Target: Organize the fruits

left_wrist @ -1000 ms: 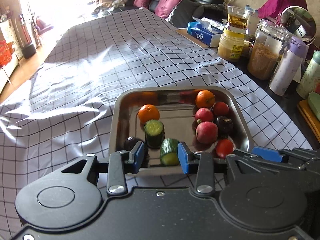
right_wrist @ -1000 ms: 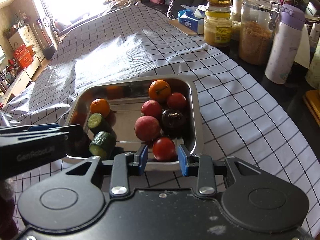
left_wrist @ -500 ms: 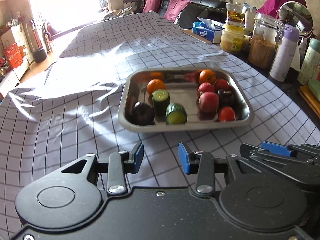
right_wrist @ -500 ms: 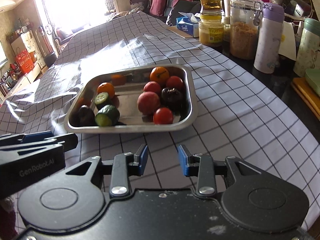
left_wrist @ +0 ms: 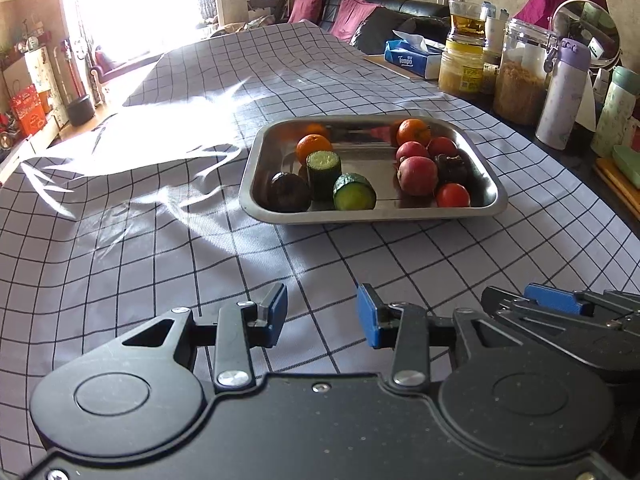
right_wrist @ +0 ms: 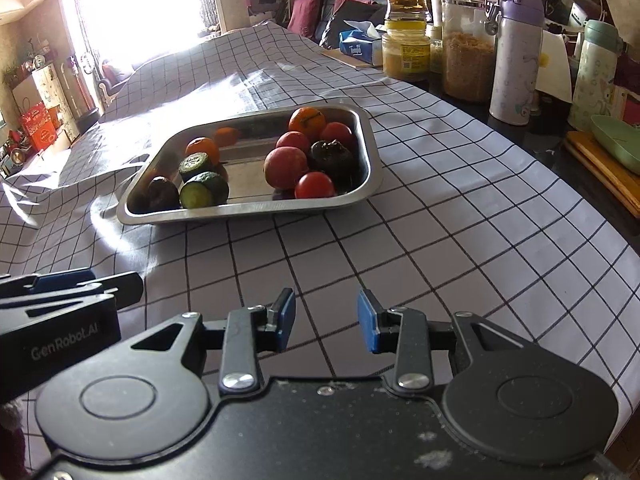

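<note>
A steel tray (left_wrist: 372, 216) (right_wrist: 248, 210) stands on the checked tablecloth. Its left side holds an orange (left_wrist: 313, 147), two cucumber pieces (left_wrist: 354, 192) (right_wrist: 204, 189) and a dark fruit (left_wrist: 289, 192). Its right side holds an orange (left_wrist: 414, 132), red fruits (left_wrist: 417, 170) (right_wrist: 285, 168), a dark fruit (right_wrist: 331, 154) and a tomato (left_wrist: 453, 195) (right_wrist: 315, 185). My left gripper (left_wrist: 322, 316) is open and empty, well short of the tray. My right gripper (right_wrist: 326, 320) is open and empty, also short of the tray.
Jars (left_wrist: 520, 80), a tissue box (left_wrist: 412, 58) and flasks (right_wrist: 516, 60) line the table's right edge. A green bowl on a wooden board (right_wrist: 616, 140) sits at the far right. The right gripper shows in the left wrist view (left_wrist: 560, 304).
Both grippers have pulled back from the tray toward the near table edge, still open and empty. The tray and its fruits have not moved.
</note>
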{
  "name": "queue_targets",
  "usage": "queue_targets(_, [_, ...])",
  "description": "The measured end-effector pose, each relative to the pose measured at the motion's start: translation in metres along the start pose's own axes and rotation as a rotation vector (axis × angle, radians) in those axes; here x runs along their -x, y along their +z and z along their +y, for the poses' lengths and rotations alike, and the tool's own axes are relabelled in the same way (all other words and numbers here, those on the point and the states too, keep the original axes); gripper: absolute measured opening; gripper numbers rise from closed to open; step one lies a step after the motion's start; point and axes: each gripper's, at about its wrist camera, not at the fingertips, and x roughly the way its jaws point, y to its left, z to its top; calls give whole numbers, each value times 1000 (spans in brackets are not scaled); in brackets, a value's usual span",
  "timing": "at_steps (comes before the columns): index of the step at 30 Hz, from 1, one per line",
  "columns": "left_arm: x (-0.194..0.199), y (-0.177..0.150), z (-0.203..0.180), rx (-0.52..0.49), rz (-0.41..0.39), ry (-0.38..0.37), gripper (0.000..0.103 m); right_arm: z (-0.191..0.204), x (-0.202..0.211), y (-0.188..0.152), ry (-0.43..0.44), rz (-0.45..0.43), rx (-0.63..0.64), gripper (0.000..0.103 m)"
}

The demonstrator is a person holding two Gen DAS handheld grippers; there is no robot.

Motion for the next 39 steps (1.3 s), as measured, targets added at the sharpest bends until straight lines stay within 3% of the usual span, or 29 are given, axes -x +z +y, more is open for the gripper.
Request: queue_targets(39, [3, -6, 1, -19, -2, -19, 49, 7, 3, -8, 19, 2, 12, 38])
